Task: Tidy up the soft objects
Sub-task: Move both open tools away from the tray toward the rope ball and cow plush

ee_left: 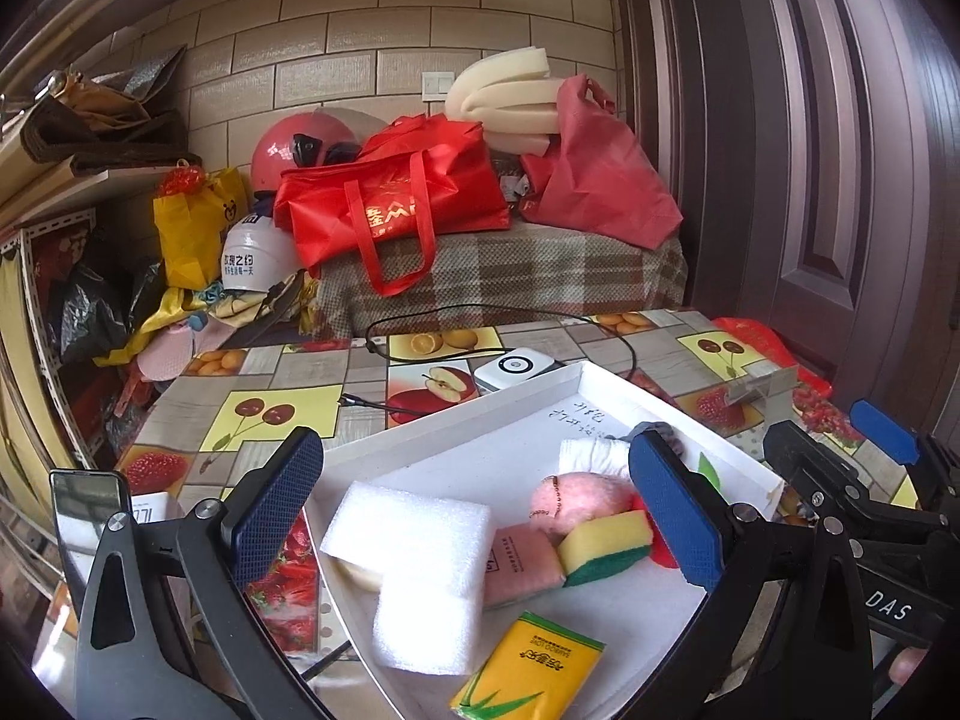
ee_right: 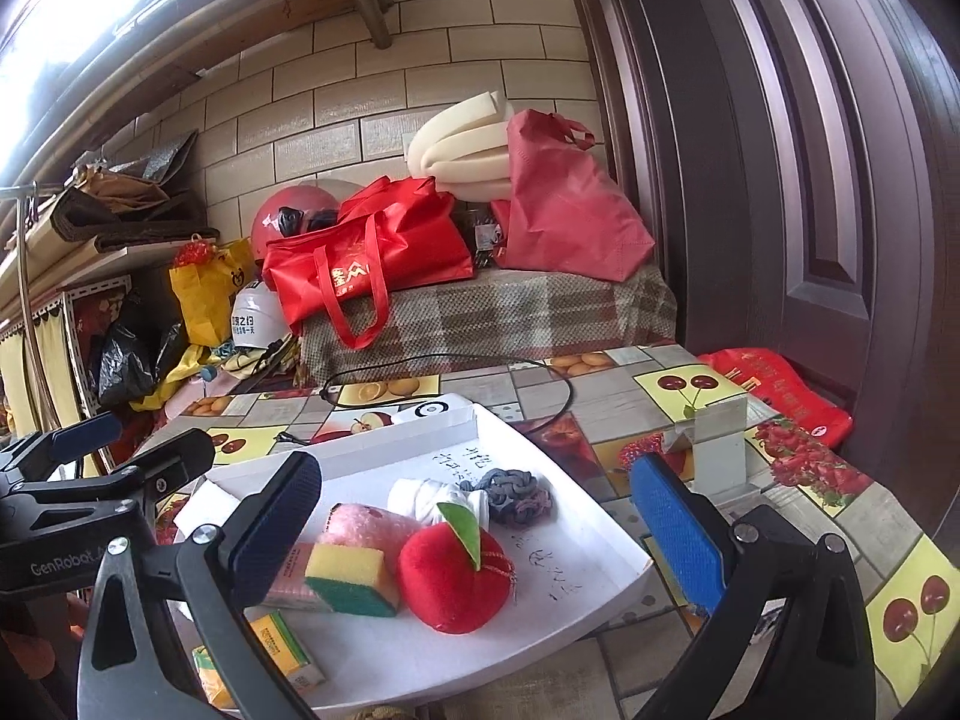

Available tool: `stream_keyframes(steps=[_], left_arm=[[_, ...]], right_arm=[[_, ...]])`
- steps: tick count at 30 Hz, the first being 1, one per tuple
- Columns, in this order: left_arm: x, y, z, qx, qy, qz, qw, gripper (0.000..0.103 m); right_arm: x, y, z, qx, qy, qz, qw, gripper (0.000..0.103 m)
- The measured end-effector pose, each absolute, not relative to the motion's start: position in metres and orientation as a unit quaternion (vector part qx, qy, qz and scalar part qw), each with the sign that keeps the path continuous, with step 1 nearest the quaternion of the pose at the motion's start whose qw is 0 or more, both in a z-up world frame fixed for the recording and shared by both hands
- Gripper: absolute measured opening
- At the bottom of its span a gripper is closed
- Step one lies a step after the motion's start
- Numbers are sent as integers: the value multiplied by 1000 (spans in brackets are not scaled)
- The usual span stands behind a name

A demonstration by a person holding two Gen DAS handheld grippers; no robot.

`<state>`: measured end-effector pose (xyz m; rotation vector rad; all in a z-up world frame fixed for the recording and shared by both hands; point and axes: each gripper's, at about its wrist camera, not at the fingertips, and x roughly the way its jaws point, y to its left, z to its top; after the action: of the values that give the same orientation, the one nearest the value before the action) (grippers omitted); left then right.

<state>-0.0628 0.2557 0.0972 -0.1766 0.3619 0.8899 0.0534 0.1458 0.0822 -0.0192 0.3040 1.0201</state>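
We found the soft things gathered in a shallow white tray [ee_left: 522,402] on the table [ee_left: 288,384], which wore a fruit-patterned cloth. Two white foam blocks [ee_left: 414,534] lay overlapping at the tray's near left, with a yellow tissue packet [ee_left: 534,669] in front of them. To their right sat a pink packet [ee_left: 519,564], and a yellow-and-green sponge [ee_right: 351,579] rested against it. Behind the sponge lay a pink plush peach [ee_right: 366,531], touching a red plush apple [ee_right: 450,576] with a green leaf. Farther back were a knotted white cloth [ee_right: 426,495] and, just beside it, a grey braided ball [ee_right: 519,492].

Our left hand-held gripper [ee_left: 474,510] hovered over the tray's left part, jaws spread wide and holding nothing. Our right hand-held gripper [ee_right: 480,540] hung over the right part, equally wide and empty, the apple and sponge showing between its fingers.

Beyond the tray a white device [ee_left: 516,367] with a black cable [ee_left: 420,324] lay on the table. Behind the table stood a plaid-covered surface bearing red bags [ee_left: 390,204].
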Motion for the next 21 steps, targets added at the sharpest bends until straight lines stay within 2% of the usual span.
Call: stream_keyframes(steps=[12,21], left_arm=[[-63,198,89,-71,180,349,917,103],[-40,170,40,-89,264,275,920,103]], right_arm=[[73,88,77,-12,137,441,887,103],[125,36,51,14,184,365,912,103]])
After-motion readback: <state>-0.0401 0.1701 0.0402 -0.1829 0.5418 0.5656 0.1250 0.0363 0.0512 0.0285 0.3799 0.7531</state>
